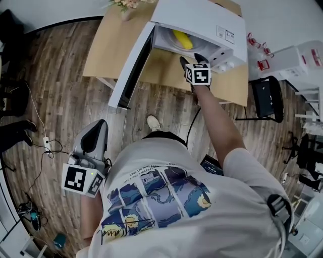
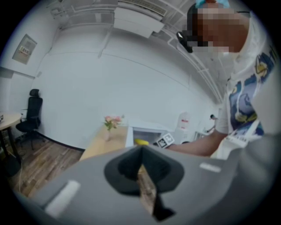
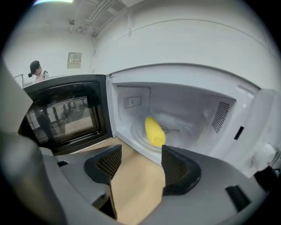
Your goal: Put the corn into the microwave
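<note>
A yellow corn cob (image 3: 154,131) lies on the glass turntable inside the white microwave (image 3: 246,132), whose door (image 3: 66,115) hangs wide open to the left. From the head view the corn (image 1: 182,39) shows in the cavity of the microwave (image 1: 202,22). My right gripper (image 3: 139,163) is open and empty, just in front of the microwave's opening, over the wooden table; in the head view the right gripper (image 1: 191,59) is held out at arm's length. My left gripper (image 1: 93,138) hangs low by the person's side, jaws closed together, and in its own view the left gripper (image 2: 142,169) holds nothing.
The microwave stands on a light wooden table (image 1: 108,50) with a vase of pink flowers (image 1: 126,7) at its far end. The open door (image 1: 132,65) juts out over the table's front edge. A black chair (image 1: 267,98) stands to the right on the wooden floor.
</note>
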A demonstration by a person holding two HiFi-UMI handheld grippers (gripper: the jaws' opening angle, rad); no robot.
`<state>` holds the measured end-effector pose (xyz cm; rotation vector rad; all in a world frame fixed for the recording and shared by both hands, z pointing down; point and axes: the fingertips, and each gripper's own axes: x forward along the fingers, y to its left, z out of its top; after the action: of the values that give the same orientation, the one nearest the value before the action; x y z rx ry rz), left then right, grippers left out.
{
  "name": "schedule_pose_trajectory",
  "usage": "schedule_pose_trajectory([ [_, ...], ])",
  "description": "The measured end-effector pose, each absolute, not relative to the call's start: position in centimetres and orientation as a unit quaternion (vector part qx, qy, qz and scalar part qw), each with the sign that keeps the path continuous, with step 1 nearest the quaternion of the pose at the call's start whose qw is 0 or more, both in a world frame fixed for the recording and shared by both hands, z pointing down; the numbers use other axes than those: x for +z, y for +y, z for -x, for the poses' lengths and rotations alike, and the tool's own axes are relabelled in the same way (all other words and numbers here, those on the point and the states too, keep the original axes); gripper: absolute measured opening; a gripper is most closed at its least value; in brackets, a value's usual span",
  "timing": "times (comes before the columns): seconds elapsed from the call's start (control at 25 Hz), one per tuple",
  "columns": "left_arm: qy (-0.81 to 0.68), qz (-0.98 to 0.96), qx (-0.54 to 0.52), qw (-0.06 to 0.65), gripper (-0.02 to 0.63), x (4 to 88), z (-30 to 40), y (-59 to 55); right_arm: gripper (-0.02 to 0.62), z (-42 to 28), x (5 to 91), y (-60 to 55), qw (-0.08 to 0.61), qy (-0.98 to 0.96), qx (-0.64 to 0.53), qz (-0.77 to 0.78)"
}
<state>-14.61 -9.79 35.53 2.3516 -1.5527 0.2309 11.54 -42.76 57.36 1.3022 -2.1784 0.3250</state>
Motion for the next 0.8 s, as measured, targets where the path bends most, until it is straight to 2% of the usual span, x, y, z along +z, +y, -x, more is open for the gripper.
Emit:
schedule_pose_trajectory([
  [0.48,-0.513,-0.843,0.072,0.145,0.009,35.3,15.1,-4.2,0.258,-10.2,54.7,-31.0,0.266,-0.836,0.123,-0.463],
  [0.6,-0.508,-0.846,0.07,0.148,0.009,35.6,15.5,-2.5,0.198,-9.5,53.6,-27.7,0.264,-0.841,0.112,-0.459],
  [0.8,-0.494,-0.853,0.071,0.151,0.009,36.5,15.9,0.3,0.164,-8.6,52.1,-21.8,0.253,-0.846,0.112,-0.456],
])
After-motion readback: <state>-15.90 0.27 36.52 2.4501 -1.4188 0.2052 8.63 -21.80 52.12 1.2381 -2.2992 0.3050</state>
